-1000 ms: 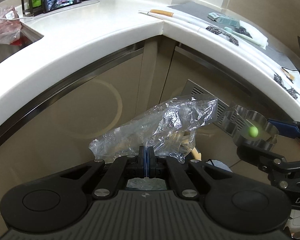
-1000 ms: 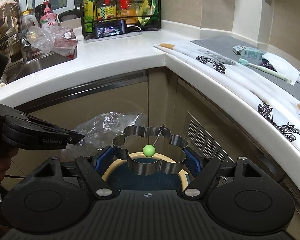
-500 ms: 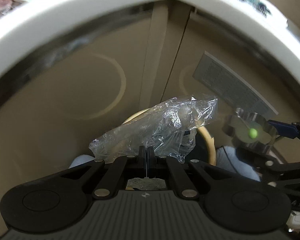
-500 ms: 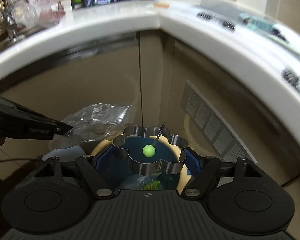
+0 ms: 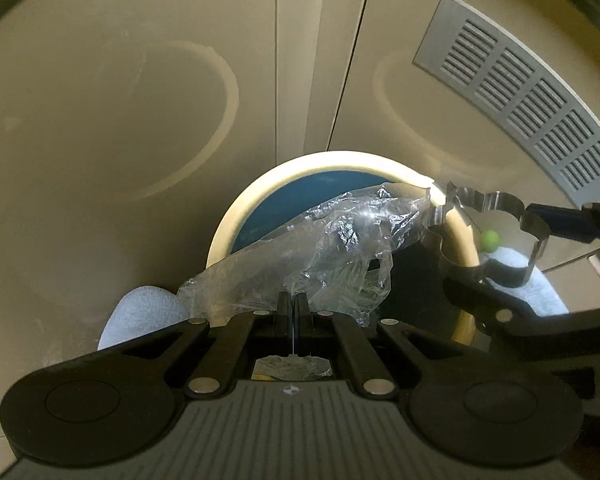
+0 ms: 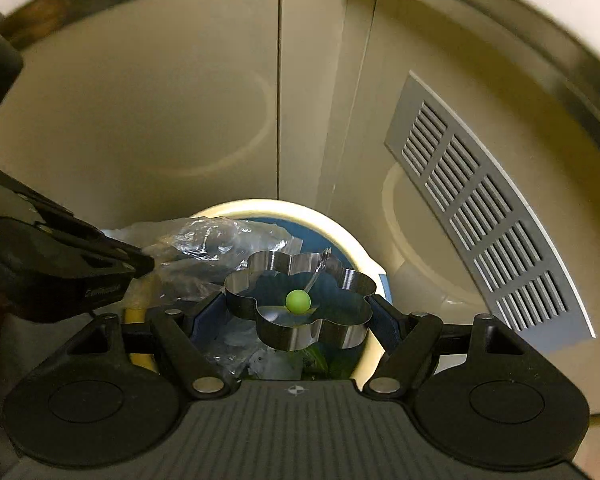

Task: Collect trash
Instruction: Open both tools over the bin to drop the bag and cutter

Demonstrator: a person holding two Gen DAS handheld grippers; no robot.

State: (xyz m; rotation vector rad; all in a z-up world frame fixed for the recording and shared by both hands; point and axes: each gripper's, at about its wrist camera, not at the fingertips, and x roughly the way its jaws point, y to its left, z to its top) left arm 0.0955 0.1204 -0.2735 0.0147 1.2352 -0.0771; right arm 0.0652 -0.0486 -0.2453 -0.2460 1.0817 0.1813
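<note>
The thin, soft plastic bag (image 5: 320, 248) is pinched by the closed left hand-held gripper (image 5: 290, 304); the stiff metal ring (image 6: 300, 300) is clamped in the right hand-held gripper (image 6: 298, 320), above the bin (image 6: 340, 236).

The left gripper (image 5: 291, 305) is black, with two round discs, shiny silver screws and a grey ribbed base. The right gripper (image 6: 298, 312) looks the same, with blue pads (image 6: 210, 314).

- My left gripper (image 5: 290, 306) is black, its pads pinching a clear, crinkly plastic bag (image 5: 332, 248).
- My right gripper (image 6: 298, 312) has blue pads against a shiny silver flower-shaped ring (image 6: 300, 332) with a green ball (image 6: 298, 301).
- The bin (image 5: 236, 216) has a cream rim and blue inside.
- Cabinet doors (image 5: 140, 120) are beige; the vent (image 5: 520, 100) is grey and slatted.
- Something green, perhaps leaves, lies in the bin.
</note>
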